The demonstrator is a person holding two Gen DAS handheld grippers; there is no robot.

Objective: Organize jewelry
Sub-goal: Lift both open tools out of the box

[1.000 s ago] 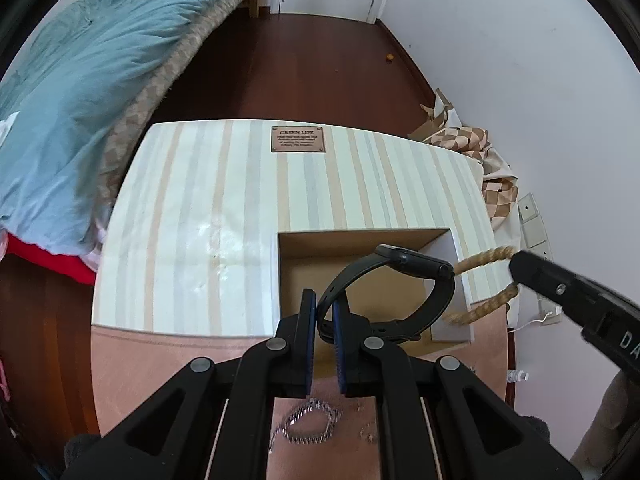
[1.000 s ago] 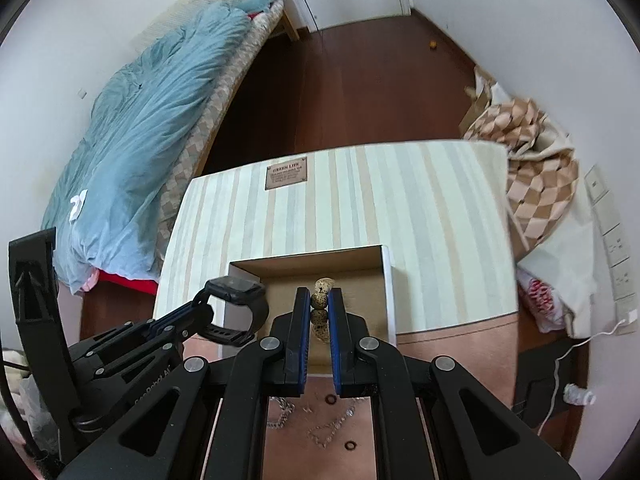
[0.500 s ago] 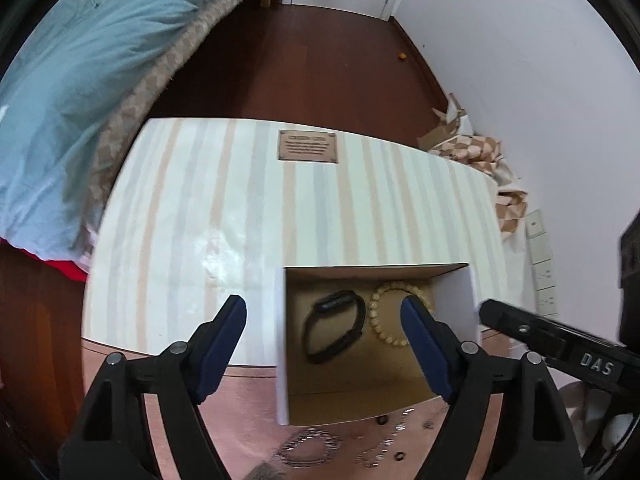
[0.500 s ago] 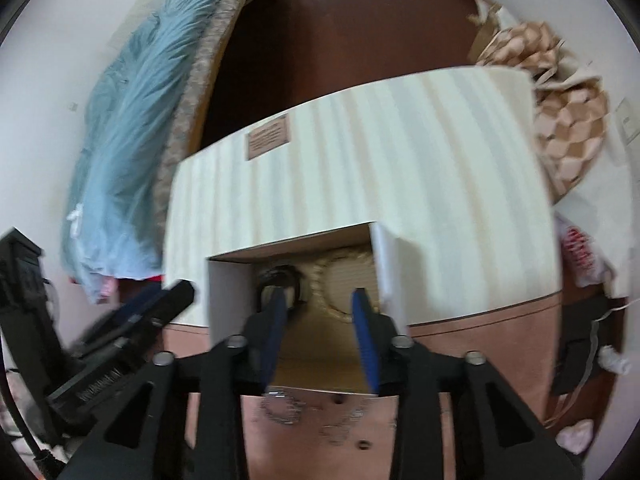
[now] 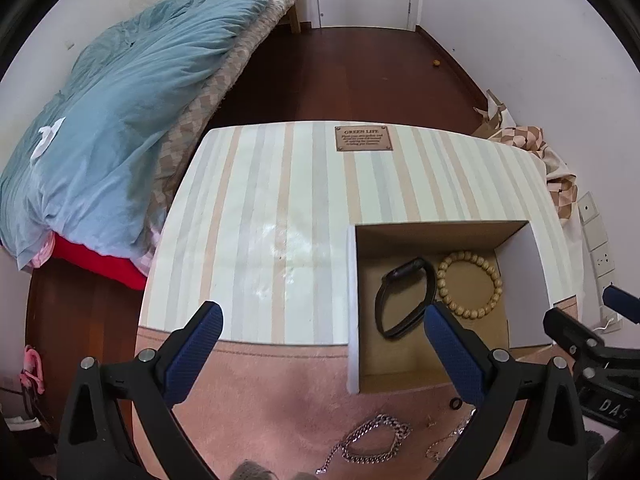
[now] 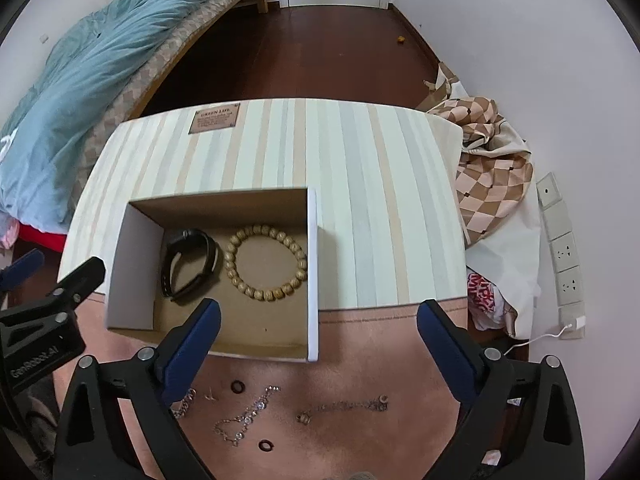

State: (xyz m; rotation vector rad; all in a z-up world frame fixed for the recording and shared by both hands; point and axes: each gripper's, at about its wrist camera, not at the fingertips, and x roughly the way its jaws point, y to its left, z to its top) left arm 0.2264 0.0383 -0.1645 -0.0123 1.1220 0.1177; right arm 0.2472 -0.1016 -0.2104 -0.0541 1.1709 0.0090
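An open cardboard box [image 5: 520, 272] [image 6: 136, 256] sits on the striped tabletop. Inside lie a black wristband [image 5: 404, 296] [image 6: 190, 262] and a wooden bead bracelet [image 5: 470, 284] [image 6: 266, 262], side by side. My left gripper [image 5: 320, 332] is open and empty, above the table's front edge left of the box. My right gripper [image 6: 318, 328] is open and empty, above the box's front right corner. On the pink cloth in front lie a silver chain [image 5: 372, 444], a thin chain [image 6: 244, 416], a pendant chain [image 6: 344, 406] and small dark rings [image 6: 237, 386].
The striped surface [image 5: 280, 208] carries a brown label plate [image 5: 363, 138]. A bed with a blue duvet [image 5: 100, 120] is at the left. Checked fabric [image 6: 488, 168] and wall sockets [image 6: 560, 240] lie at the right. Dark wood floor is beyond.
Both grippers opened and let go: the wristband and the bead bracelet now lie in the box. Both grippers pulled back and up from the box.
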